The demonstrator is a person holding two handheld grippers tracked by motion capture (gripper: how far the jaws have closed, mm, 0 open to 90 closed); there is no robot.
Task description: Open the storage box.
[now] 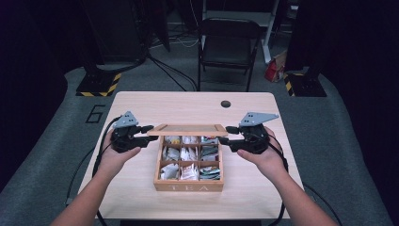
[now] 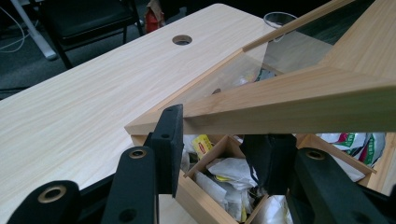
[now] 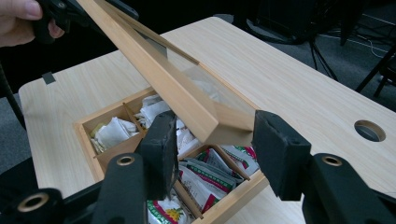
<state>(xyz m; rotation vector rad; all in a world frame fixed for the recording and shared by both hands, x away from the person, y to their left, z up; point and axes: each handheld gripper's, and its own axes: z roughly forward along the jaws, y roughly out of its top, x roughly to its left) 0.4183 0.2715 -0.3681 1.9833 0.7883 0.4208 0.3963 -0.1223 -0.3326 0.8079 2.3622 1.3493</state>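
Observation:
A wooden tea box marked TEA stands mid-table, its compartments full of tea bags. Its glass-paned lid is raised at a slant. My left gripper is at the lid's left front corner. In the left gripper view, my left gripper is shut on the lid, one pad against the frame's outer face and the other under it. My right gripper is at the right corner. In the right gripper view, it stands open around the lid's corner, with a gap at one pad.
The box sits near the table's front edge, with bare tabletop either side. A round cable hole lies at the back right. Beyond the table stand a black chair and striped floor bases. Cables trail from both grippers.

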